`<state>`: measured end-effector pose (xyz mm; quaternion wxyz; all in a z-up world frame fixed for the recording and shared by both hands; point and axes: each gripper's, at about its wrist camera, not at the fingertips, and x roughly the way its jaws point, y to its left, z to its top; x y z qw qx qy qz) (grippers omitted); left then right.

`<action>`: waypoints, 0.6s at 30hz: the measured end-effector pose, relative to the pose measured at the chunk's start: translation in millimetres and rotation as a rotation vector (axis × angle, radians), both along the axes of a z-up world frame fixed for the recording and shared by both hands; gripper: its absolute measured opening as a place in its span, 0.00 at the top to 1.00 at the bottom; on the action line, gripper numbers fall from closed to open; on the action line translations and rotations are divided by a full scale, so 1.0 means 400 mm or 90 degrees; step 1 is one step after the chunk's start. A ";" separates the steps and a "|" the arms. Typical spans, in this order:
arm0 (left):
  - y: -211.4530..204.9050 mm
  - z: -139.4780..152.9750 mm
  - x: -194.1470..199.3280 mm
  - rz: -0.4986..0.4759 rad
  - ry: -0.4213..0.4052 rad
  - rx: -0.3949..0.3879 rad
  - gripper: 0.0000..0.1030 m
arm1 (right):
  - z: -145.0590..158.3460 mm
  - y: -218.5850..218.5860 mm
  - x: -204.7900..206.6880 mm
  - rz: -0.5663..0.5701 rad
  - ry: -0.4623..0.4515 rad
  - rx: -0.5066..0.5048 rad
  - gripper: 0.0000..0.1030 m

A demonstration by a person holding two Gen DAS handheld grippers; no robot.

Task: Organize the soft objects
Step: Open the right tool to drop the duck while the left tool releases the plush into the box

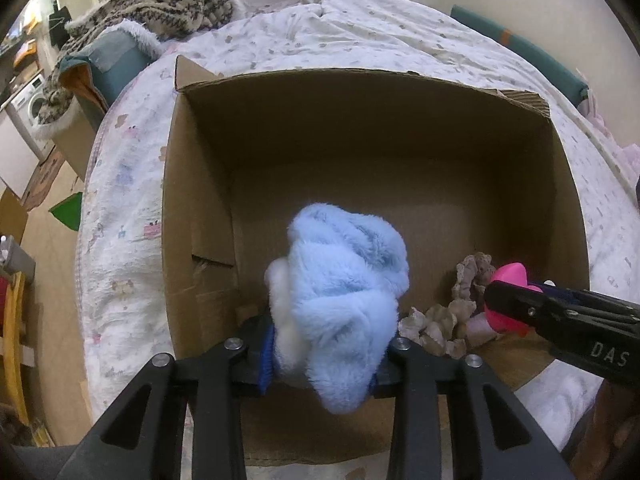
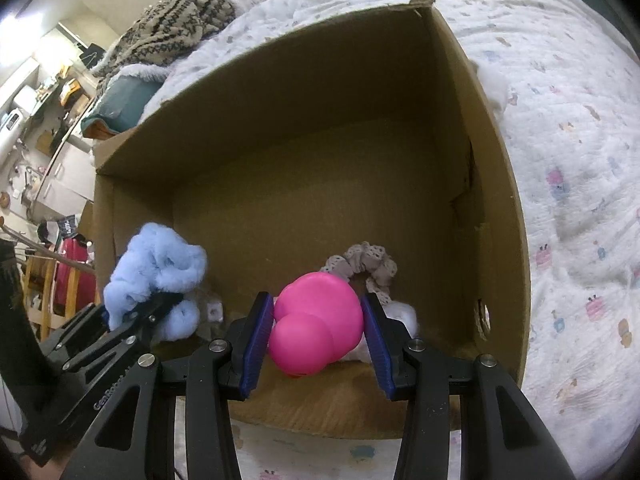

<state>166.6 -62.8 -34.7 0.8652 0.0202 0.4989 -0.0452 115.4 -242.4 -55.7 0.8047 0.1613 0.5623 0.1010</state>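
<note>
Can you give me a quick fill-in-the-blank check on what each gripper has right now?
1. The left gripper grips a fluffy ____ plush toy.
2. The right gripper grips a smooth ____ toy between its blue-padded fingers.
3. Both toys hang over an open ____ box.
4. A beige ____ lies inside it.

Missing words: blue; pink; cardboard; scrunchie

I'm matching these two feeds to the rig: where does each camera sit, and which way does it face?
Left wrist: on the left gripper, facing down into the cardboard box; its fingers clamp a blue plush.
Right wrist: on the right gripper, facing down into the box; its pads grip a pink toy.
Shared: box, both toys, beige scrunchie, each other's gripper.
</note>
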 end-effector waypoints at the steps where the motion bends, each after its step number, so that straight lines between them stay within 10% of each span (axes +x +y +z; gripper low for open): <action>1: 0.000 0.000 0.000 0.000 -0.001 0.000 0.69 | -0.002 -0.001 0.001 -0.002 0.003 0.001 0.54; 18: -0.002 0.002 -0.009 -0.003 0.017 -0.001 0.49 | -0.013 0.004 0.008 -0.007 0.016 -0.004 0.54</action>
